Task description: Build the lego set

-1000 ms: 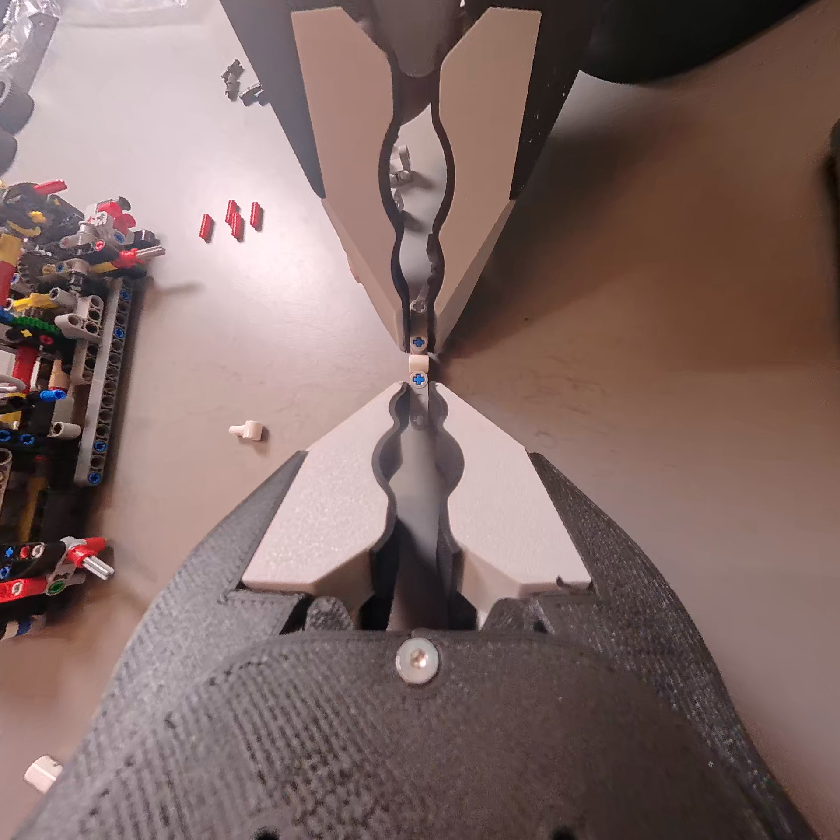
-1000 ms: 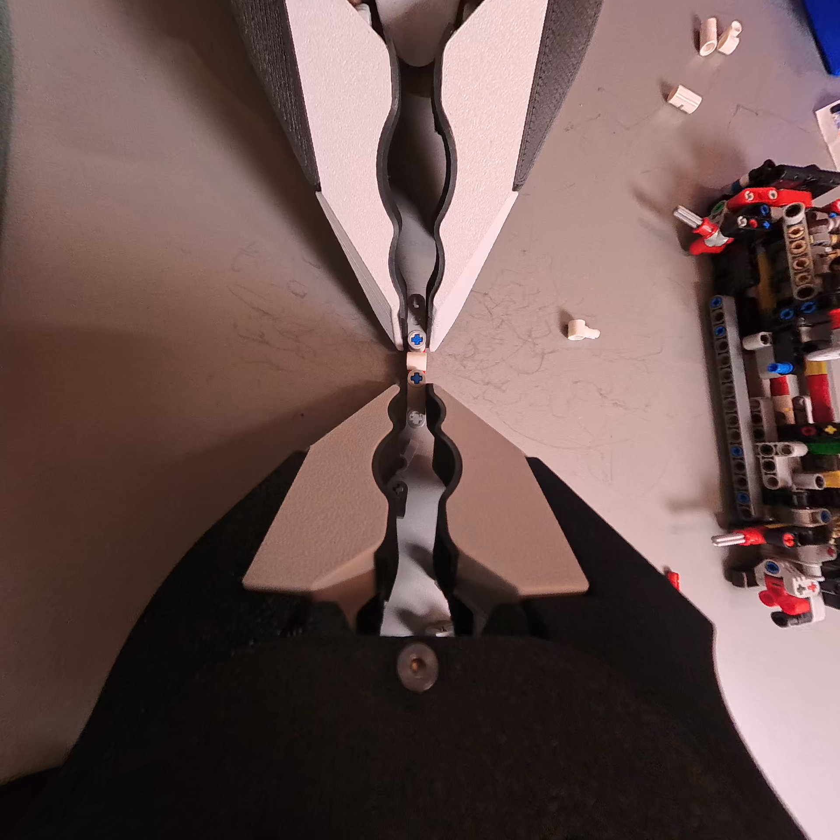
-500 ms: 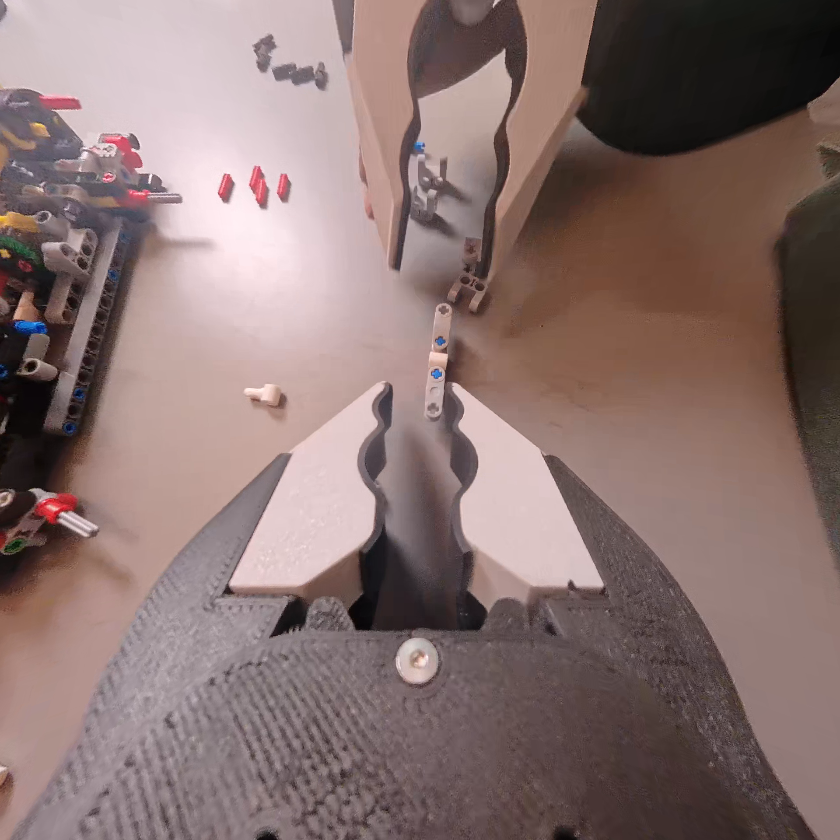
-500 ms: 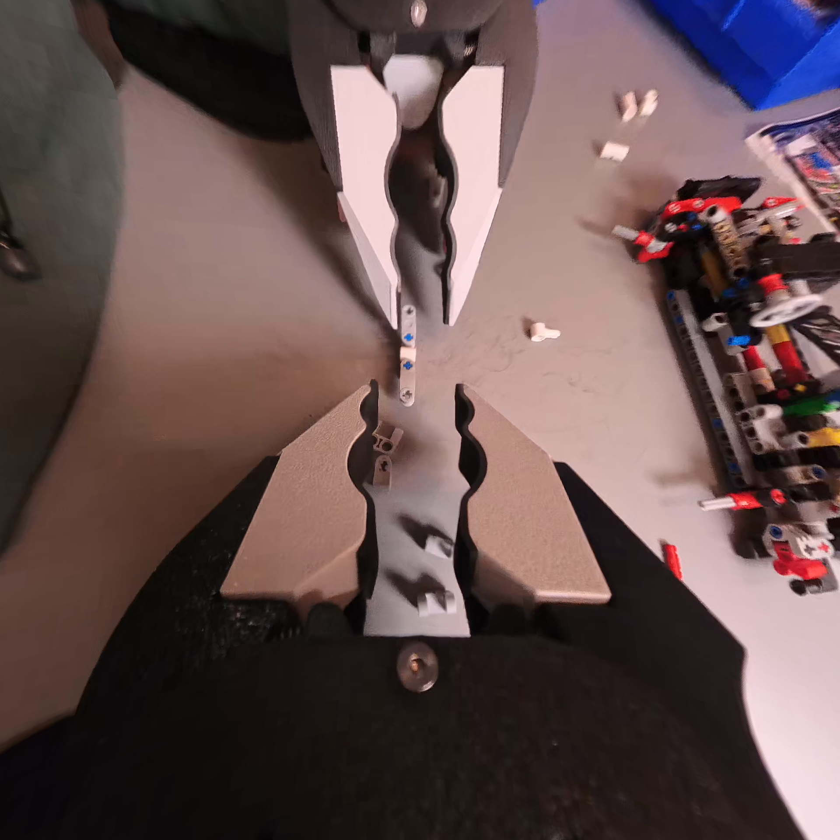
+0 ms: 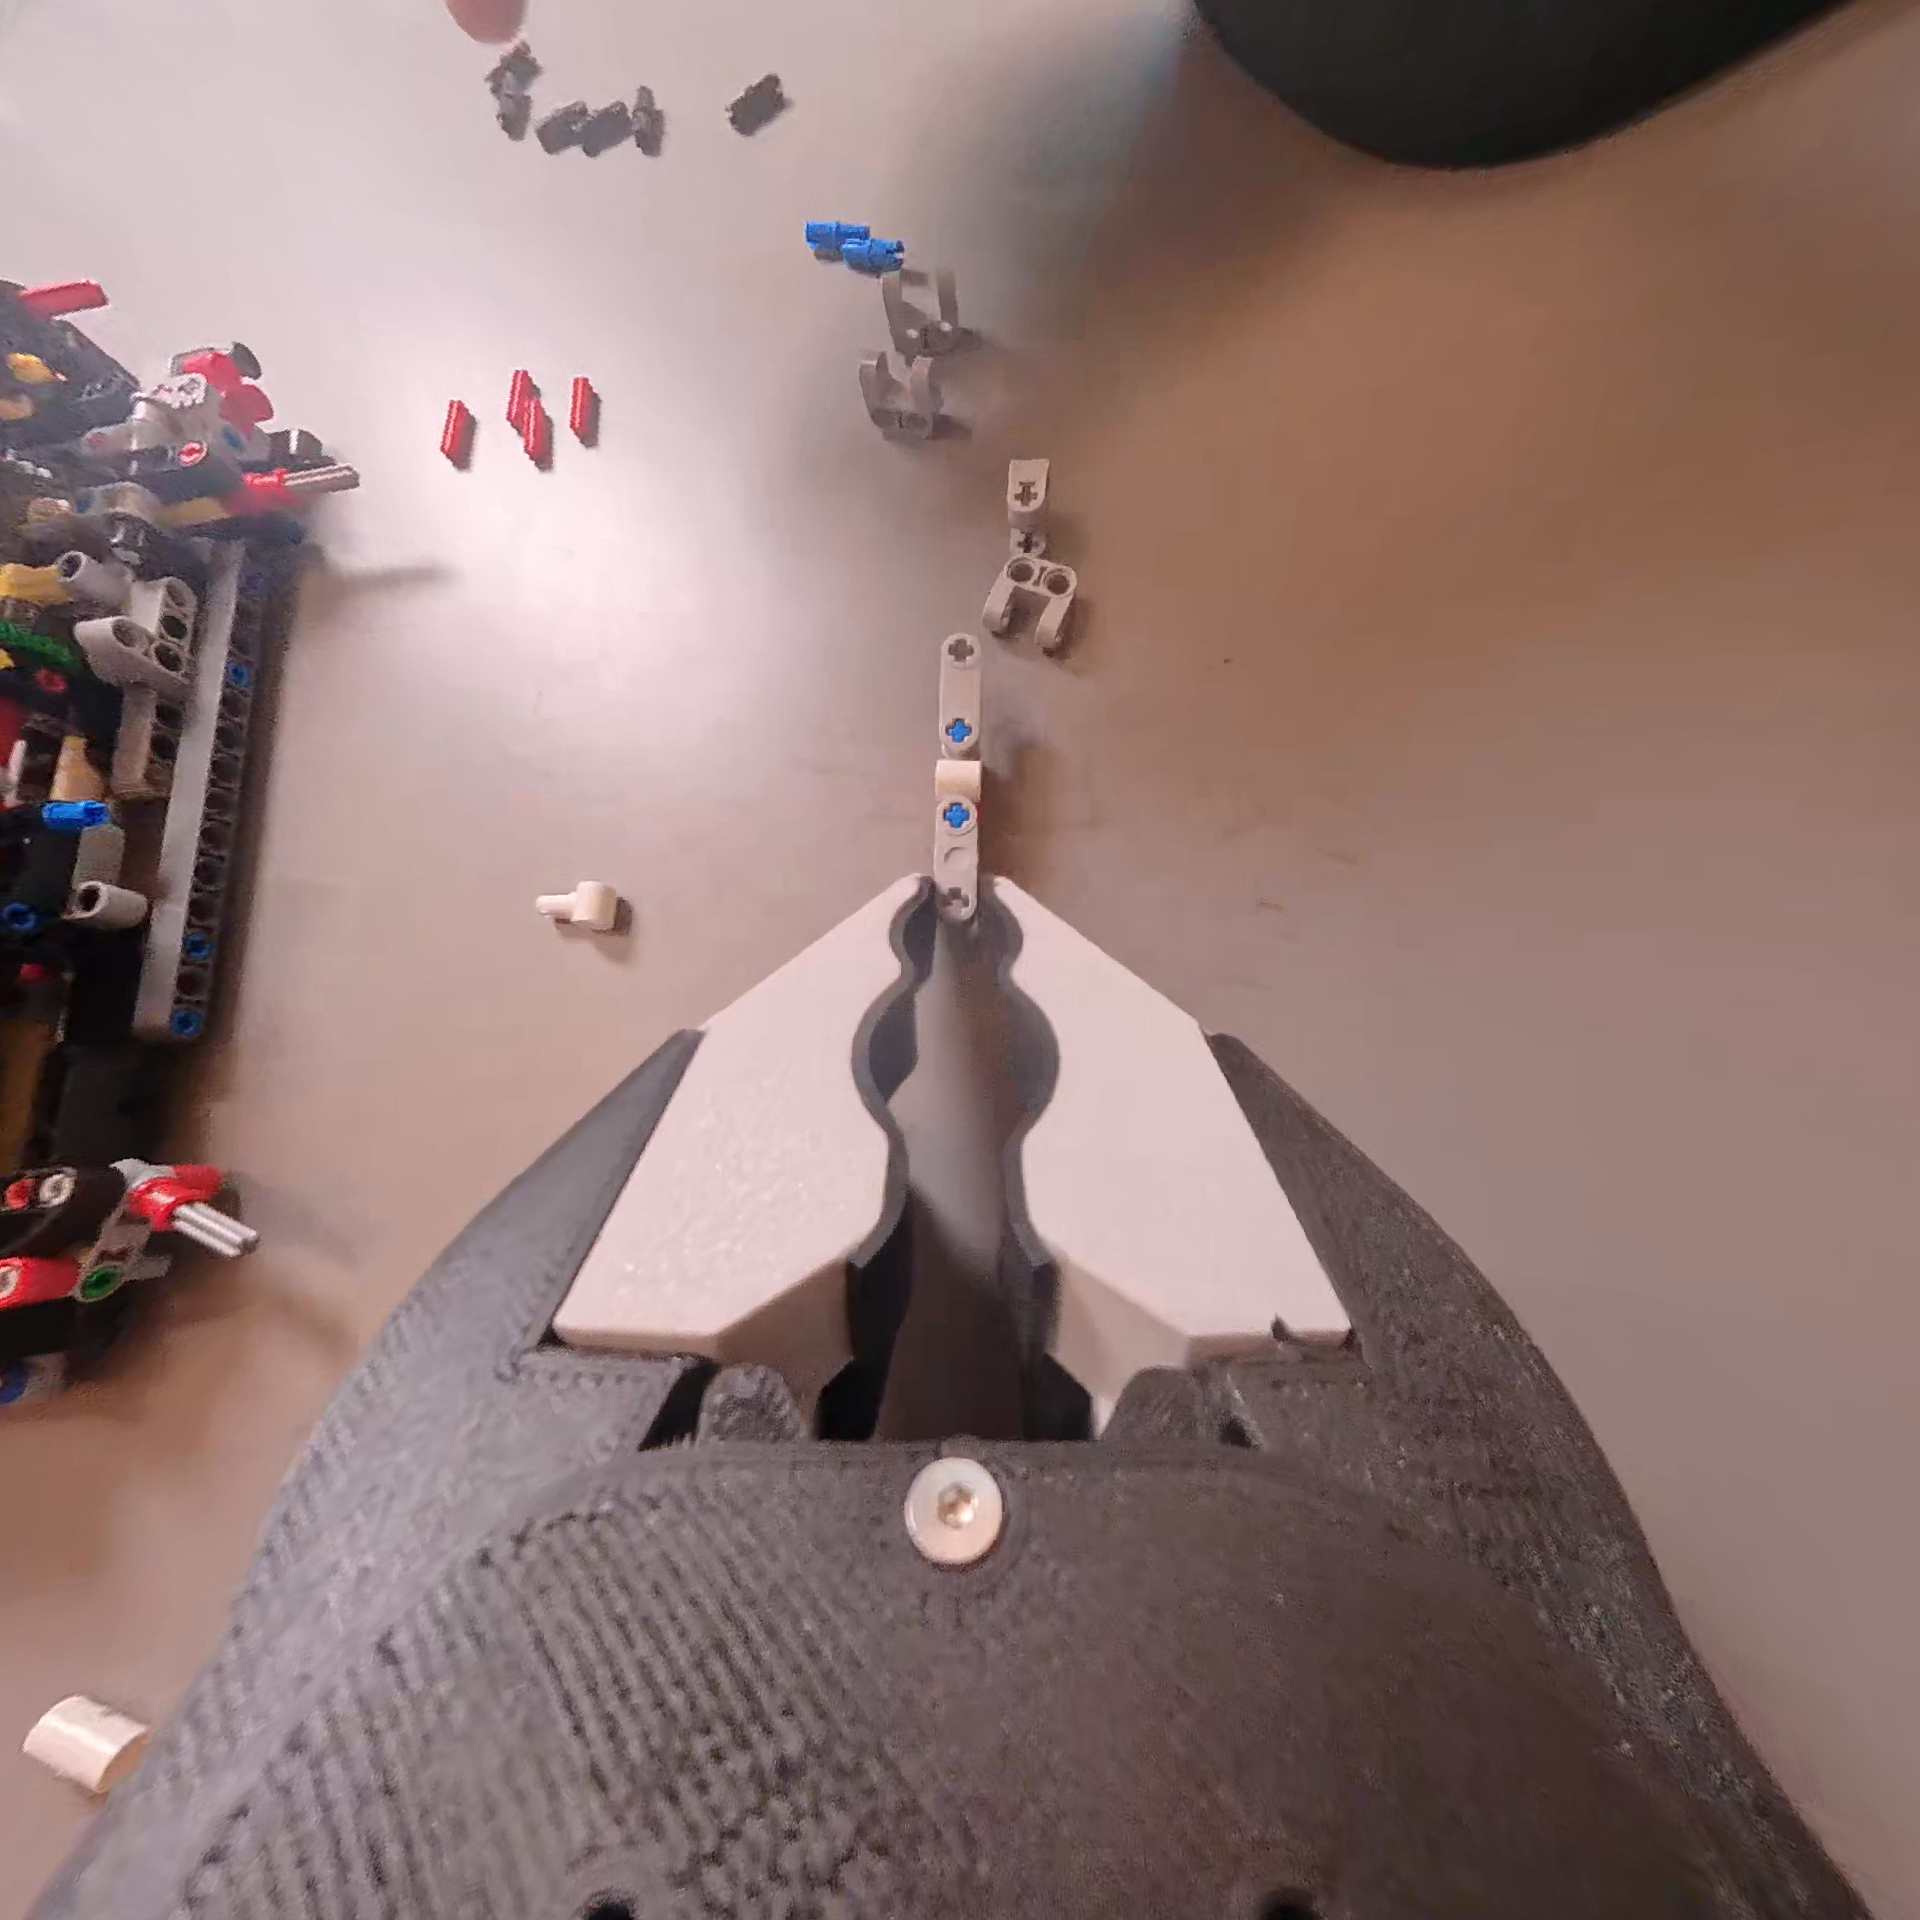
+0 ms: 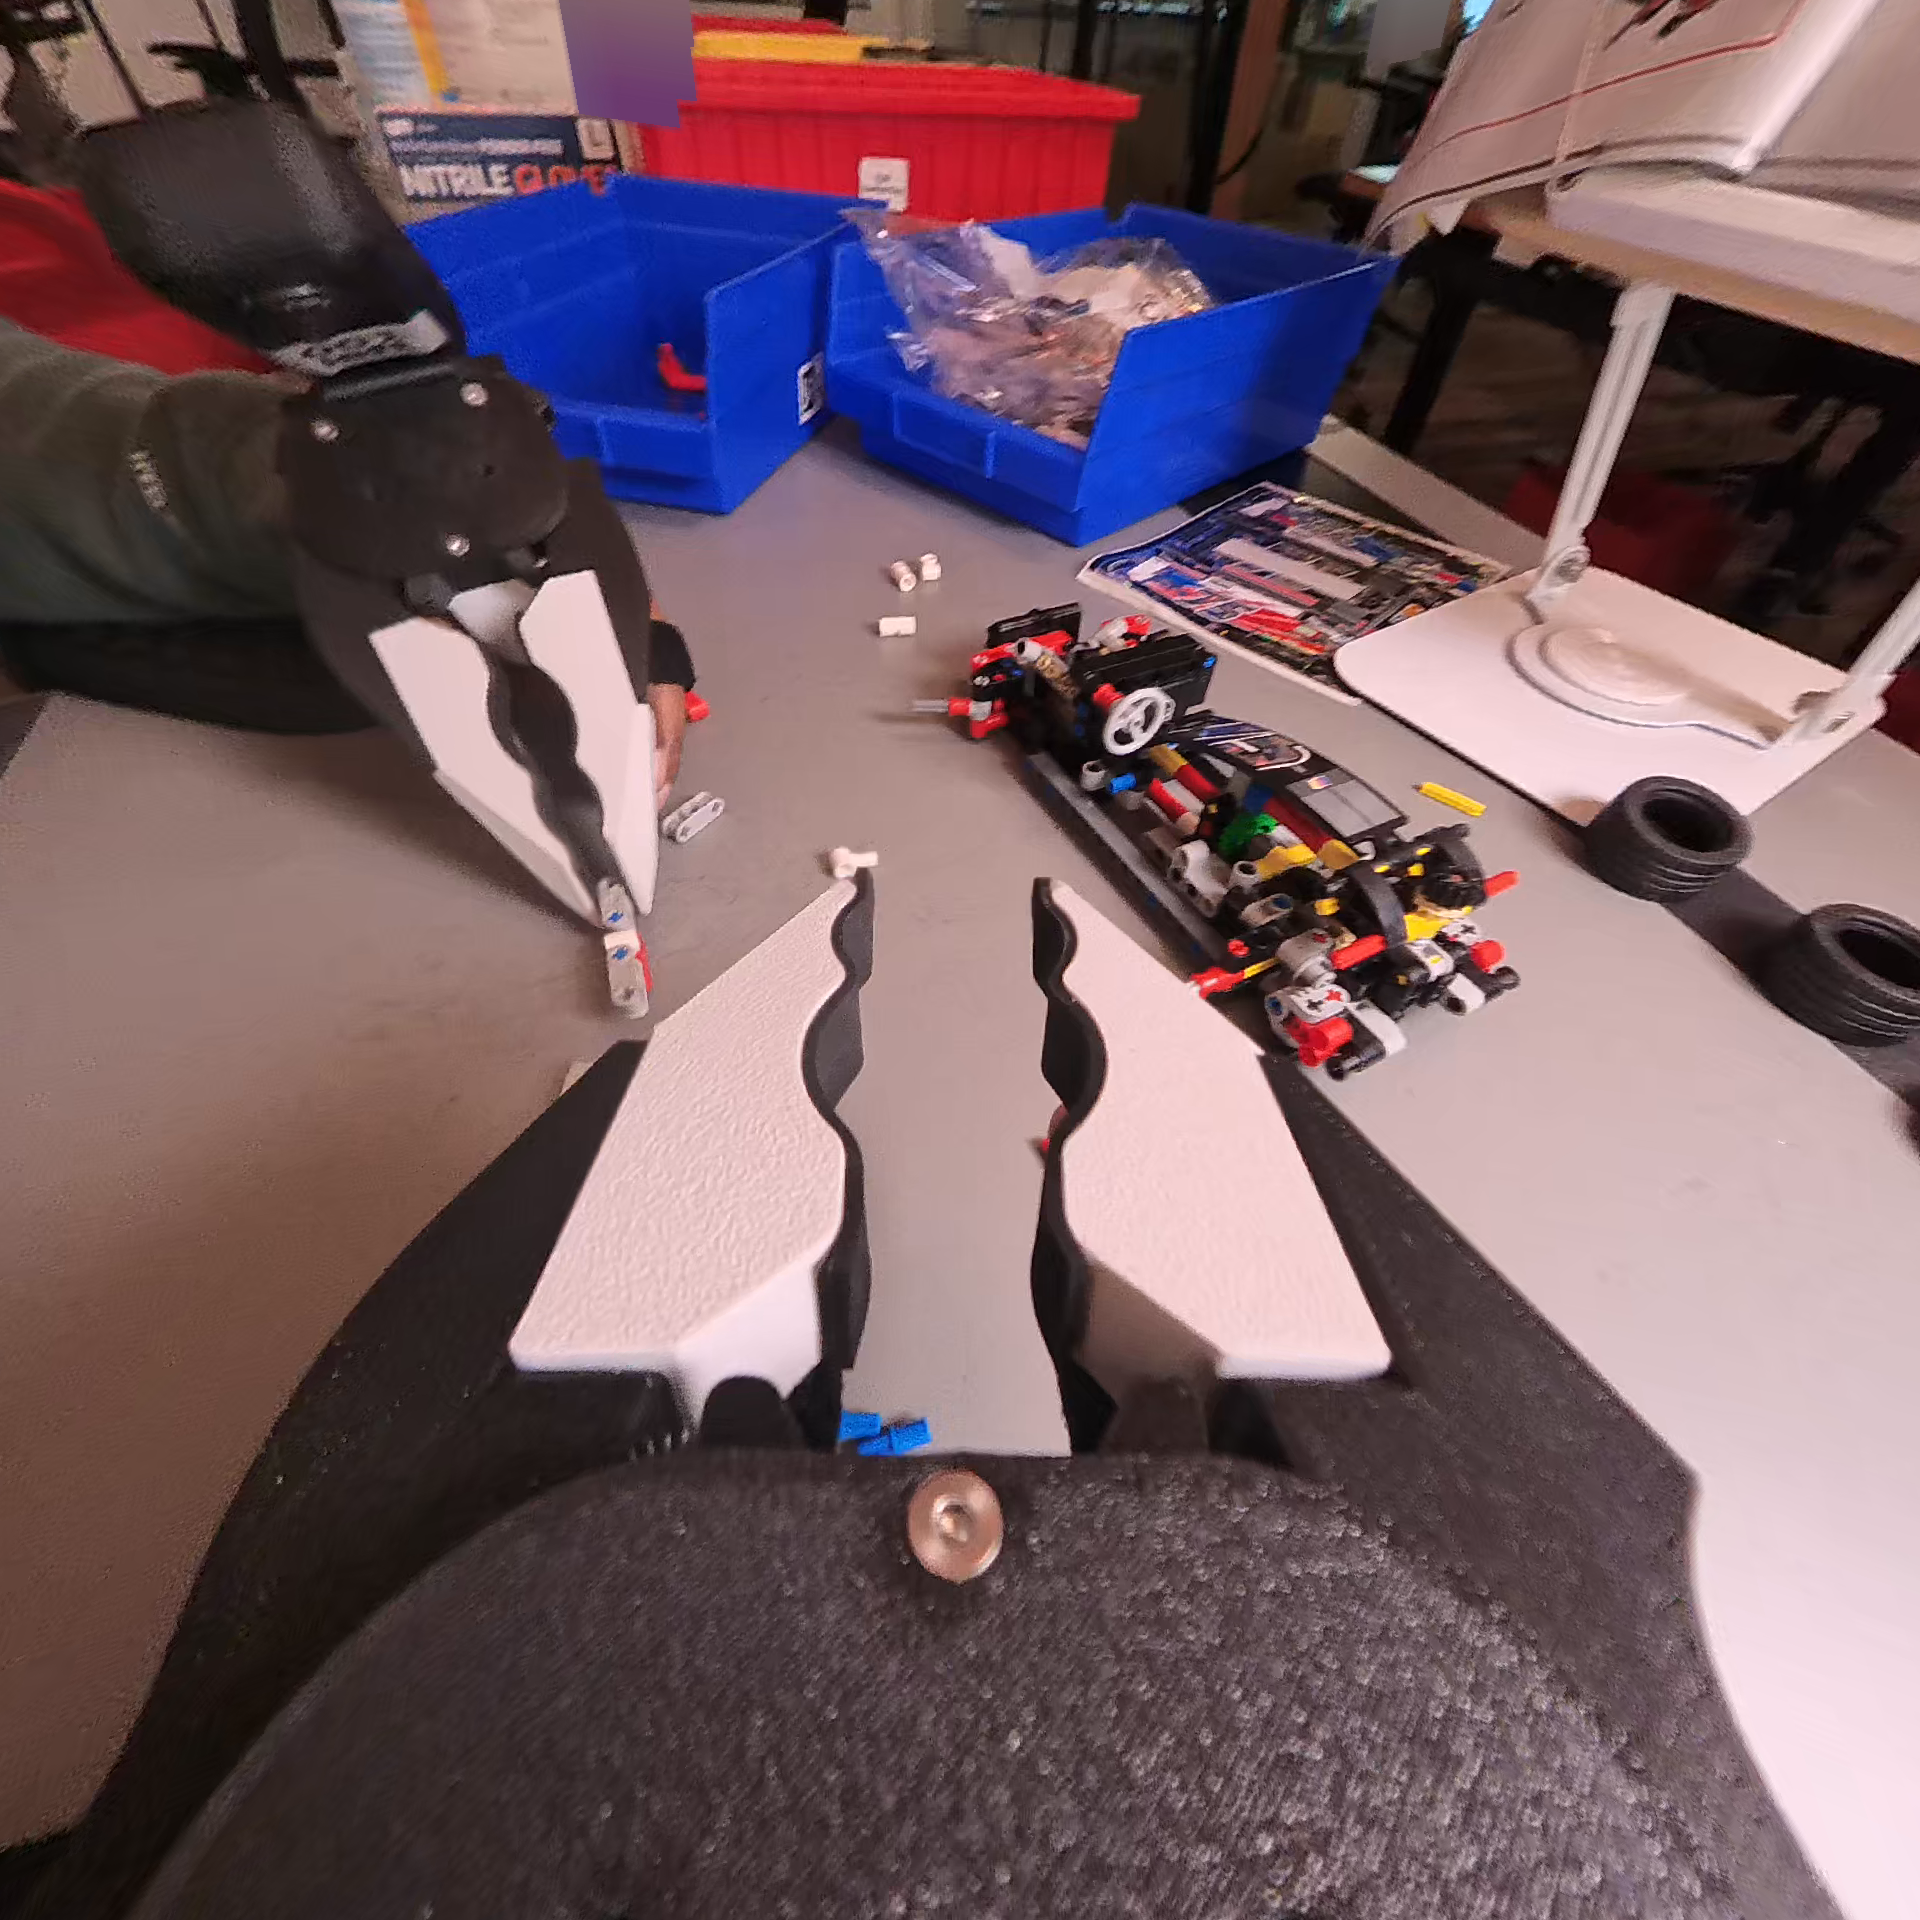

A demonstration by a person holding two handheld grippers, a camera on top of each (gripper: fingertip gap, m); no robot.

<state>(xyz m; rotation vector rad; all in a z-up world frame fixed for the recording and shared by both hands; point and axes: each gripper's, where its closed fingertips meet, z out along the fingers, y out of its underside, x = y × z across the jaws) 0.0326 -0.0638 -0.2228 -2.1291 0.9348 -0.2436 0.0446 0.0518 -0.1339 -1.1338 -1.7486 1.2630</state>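
Grey worktop (image 6: 312, 1039) carries two blue bins (image 6: 1091, 416) at far edge. Part-built lego car (image 6: 1236, 821) lies right of centre. Right hand-held gripper (image 6: 948, 894) hovers above worktop, jaws spread, holding nothing. Left hand-held gripper (image 5: 958, 896) pinched tight on end of small grey link assembly (image 5: 958, 769), which juts forward from fingertips. Loose grey connectors (image 5: 1029, 592) just beyond it.

The right hand-held gripper (image 6: 951, 894) hung open above the grey bench (image 6: 312, 1039). Ahead-left, the left hand-held gripper (image 6: 618, 904) pinched a grey link assembly (image 6: 623, 961); ahead-right lay the lego car chassis (image 6: 1236, 821).
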